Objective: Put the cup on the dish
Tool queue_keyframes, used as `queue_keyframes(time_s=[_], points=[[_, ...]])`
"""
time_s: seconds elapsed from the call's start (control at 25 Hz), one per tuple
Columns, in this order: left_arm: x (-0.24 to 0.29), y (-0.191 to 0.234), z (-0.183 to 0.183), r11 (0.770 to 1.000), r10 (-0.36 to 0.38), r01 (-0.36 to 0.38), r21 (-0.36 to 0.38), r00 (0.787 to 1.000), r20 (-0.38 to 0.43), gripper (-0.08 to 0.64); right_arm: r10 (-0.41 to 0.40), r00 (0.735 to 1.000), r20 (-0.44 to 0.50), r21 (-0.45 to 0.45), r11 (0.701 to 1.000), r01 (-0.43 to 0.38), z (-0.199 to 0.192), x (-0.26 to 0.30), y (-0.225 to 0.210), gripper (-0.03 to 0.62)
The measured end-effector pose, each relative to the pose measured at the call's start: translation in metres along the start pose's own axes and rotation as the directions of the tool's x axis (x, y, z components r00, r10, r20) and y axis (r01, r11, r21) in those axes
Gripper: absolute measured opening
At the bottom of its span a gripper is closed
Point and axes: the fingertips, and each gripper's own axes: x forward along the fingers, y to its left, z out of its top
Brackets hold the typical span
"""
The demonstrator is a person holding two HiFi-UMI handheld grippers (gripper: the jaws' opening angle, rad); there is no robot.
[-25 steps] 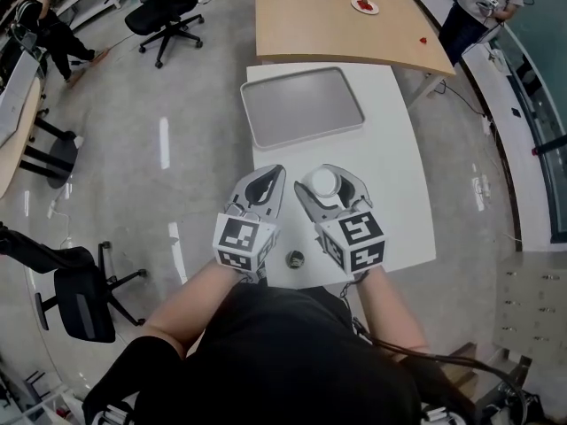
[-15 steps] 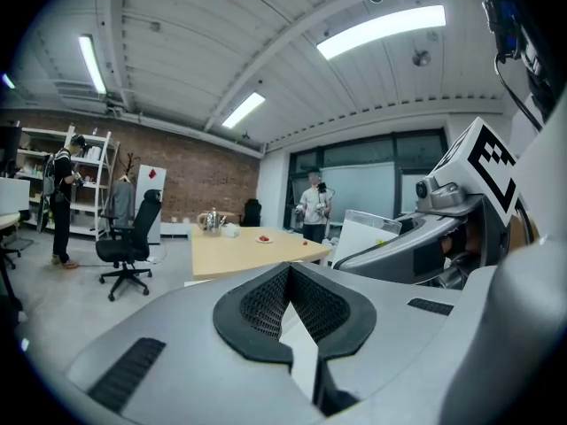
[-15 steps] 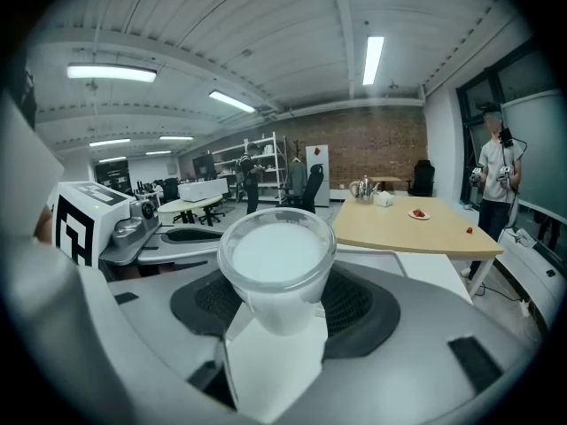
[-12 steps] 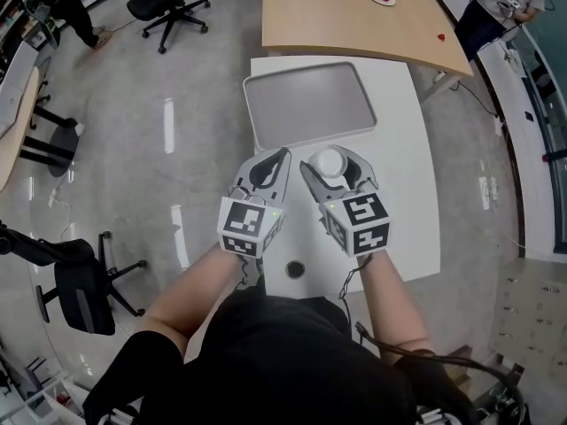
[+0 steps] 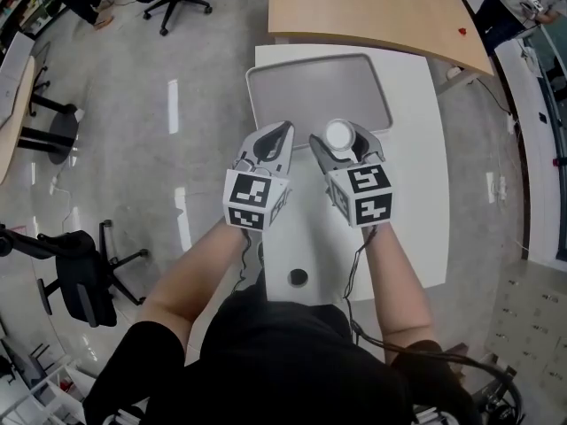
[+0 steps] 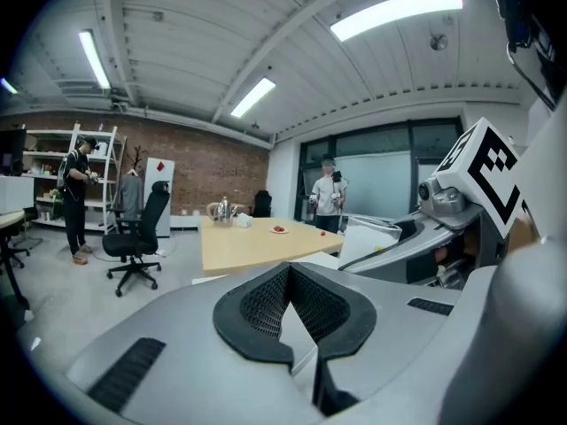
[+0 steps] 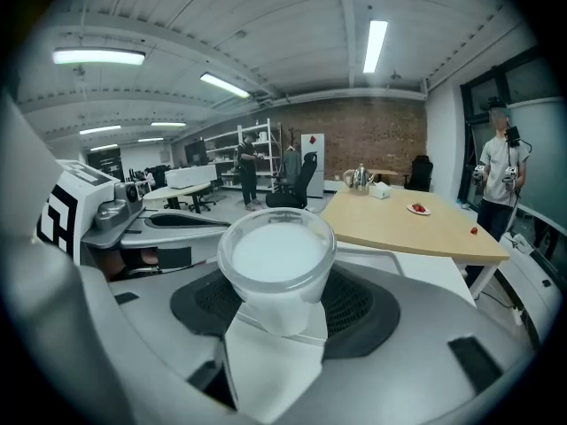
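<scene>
My right gripper (image 5: pixel 344 137) is pinching the cup (image 7: pixel 276 264): its two dark pads press on the lower wall of the cup from both sides. The cup is translucent white, upright, with its mouth up, and it looks white inside. In the head view it sits just right of the frame centre, over the near edge of the dish (image 5: pixel 310 91). I cannot tell whether its bottom touches the dish or is still above it.

The dish is a flat grey rectangular one with a low rim, and it lies in the upper middle of the head view, on the far half of the white table (image 5: pixel 407 211). Nothing lies on the part of it that I can see.

My left gripper (image 5: pixel 283 131) is just beside the right one, on its left, near the lower left corner of the dish. Its jaws are pressed together at the tips and hold nothing; only the white table shows through the small gap behind the tips.

A wooden table (image 5: pixel 372 16) stands beyond the white one, at the top of the frame. A small dark round thing (image 5: pixel 298 277) lies on the near part of the white table.
</scene>
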Motion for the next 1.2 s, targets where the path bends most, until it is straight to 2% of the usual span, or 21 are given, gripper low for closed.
queue_keyframes(time_s=[0.4, 0.72, 0.88, 1.2], points=[[0.07, 0.032, -0.039, 1.0, 0.016, -0.017, -0.015, 0.997, -0.076, 0.006, -0.019, 0.998, -0.061, -0.016, 1.0, 0.018, -0.023, 0.087, -0.044, 0.262], [0.1, 0.051, -0.065, 0.999, 0.038, -0.04, -0.008, 0.992, -0.121, 0.006, -0.051, 0.995, -0.089, -0.009, 0.999, 0.051, -0.046, 0.149, -0.078, 0.262], [0.109, 0.056, -0.071, 0.998, 0.047, -0.05, -0.028, 0.992, -0.116, 0.005, -0.058, 0.993, -0.099, -0.031, 0.998, 0.055, -0.059, 0.173, -0.086, 0.262], [0.128, 0.063, -0.091, 0.998, 0.05, -0.054, -0.024, 0.987, -0.15, 0.005, -0.056, 0.993, -0.103, 0.015, 0.998, 0.058, -0.075, 0.191, -0.09, 0.262]])
